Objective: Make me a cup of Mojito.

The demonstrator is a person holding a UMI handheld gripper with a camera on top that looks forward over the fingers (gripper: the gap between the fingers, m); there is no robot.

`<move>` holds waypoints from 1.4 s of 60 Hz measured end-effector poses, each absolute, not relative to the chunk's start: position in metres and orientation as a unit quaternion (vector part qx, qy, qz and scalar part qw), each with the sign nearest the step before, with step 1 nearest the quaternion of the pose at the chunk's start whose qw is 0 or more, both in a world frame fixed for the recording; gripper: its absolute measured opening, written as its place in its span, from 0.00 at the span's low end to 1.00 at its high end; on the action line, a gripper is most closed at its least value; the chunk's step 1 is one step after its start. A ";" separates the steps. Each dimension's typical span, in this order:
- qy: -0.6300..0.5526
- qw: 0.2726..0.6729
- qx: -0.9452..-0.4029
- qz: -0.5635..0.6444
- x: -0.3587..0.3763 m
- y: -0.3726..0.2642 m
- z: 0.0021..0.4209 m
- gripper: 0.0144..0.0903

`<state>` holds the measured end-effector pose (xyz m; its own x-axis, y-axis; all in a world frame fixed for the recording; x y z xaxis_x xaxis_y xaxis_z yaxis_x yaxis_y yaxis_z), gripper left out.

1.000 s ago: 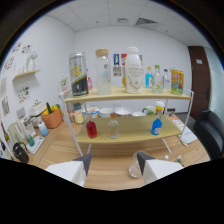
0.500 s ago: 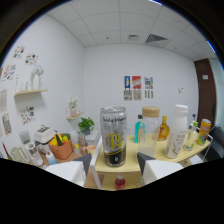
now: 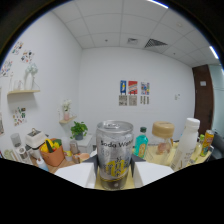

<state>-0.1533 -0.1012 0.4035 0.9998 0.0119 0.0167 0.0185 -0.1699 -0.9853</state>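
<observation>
**Soda can being lined up between the fingers**

A silver can (image 3: 114,152) is being framed right in the middle of the gripper view, between the two white fingers (image 3: 75,175) of the gripper (image 3: 114,176). The can is standing upright on a pale yellow shelf (image 3: 165,161), and the fingers are being held apart at either side of its lower half — whether they are touching it cannot be told, so it is being judged as not yet squeezed. The fingers are being kept low and level, most likely so that the can can be taken by its body without being tipped.

The words "Soda Wa" are being shown in dark letters across the front of the can, with the rest curving out of sight — soda water is a likely guess, and that is something a Mojito needs. A yellow patch sits lower on the label, but its print is too small to be read.

Other things are being left on the shelf beyond the fingers: a green bottle (image 3: 141,141), a jar with a tan lid (image 3: 162,136) and a tall white bottle (image 3: 184,141). Their labels cannot be read. An orange pot (image 3: 51,154) and a small green plant (image 3: 78,131) are being kept off to one side. Three small posters (image 3: 133,93) are hanging on the far wall, with writing too small to make out.
</observation>
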 end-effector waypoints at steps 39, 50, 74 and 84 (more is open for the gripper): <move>-0.043 0.676 -0.733 0.067 -0.128 -0.186 0.416 0.46; -0.013 0.657 -0.750 0.073 -0.093 -0.221 0.348 0.46; 0.017 0.626 -0.776 0.079 -0.064 -0.238 0.195 0.46; 0.147 0.610 -0.754 0.196 -0.053 -0.236 0.190 0.46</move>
<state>-0.0534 -0.2365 0.1899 0.8803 0.0177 -0.4742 -0.4601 -0.2127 -0.8620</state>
